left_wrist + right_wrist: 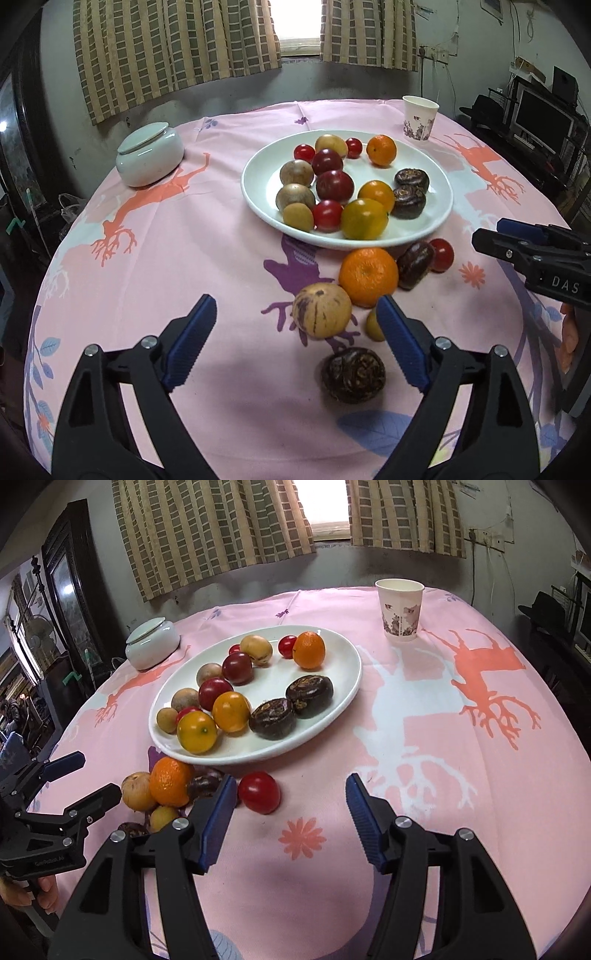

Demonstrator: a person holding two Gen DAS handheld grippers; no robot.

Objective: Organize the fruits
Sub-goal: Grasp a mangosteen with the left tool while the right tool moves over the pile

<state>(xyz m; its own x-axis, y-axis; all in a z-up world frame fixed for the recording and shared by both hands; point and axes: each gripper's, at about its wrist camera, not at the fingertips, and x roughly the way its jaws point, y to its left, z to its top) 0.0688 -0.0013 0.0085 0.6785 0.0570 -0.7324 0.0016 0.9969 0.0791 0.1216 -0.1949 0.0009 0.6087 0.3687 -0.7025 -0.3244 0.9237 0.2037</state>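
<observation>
A white plate (pixel 258 199) (pixel 347 672) holds several fruits: oranges, red tomatoes, tan round fruits and dark water chestnuts. Loose on the cloth in front of it lie an orange (pixel 368 277) (pixel 169 782), a tan streaked fruit (pixel 321 310) (pixel 137 791), a dark chestnut (pixel 354 374), a second chestnut (pixel 415 264) (pixel 203 784), a red tomato (pixel 442 254) (pixel 259 792) and a small yellow fruit (pixel 375 325) (pixel 163 818). My left gripper (pixel 297 345) is open and empty, with the tan fruit and near chestnut between its fingers. My right gripper (pixel 291 806) is open and empty, the tomato just ahead of its left finger.
A lidded white jar (pixel 149 155) (pixel 152 642) stands at the back left of the pink tablecloth. A paper cup (pixel 420 117) (pixel 399 609) stands at the back right. The right gripper shows at the right edge in the left wrist view (pixel 532 247); the left gripper shows at the left in the right wrist view (pixel 55 805).
</observation>
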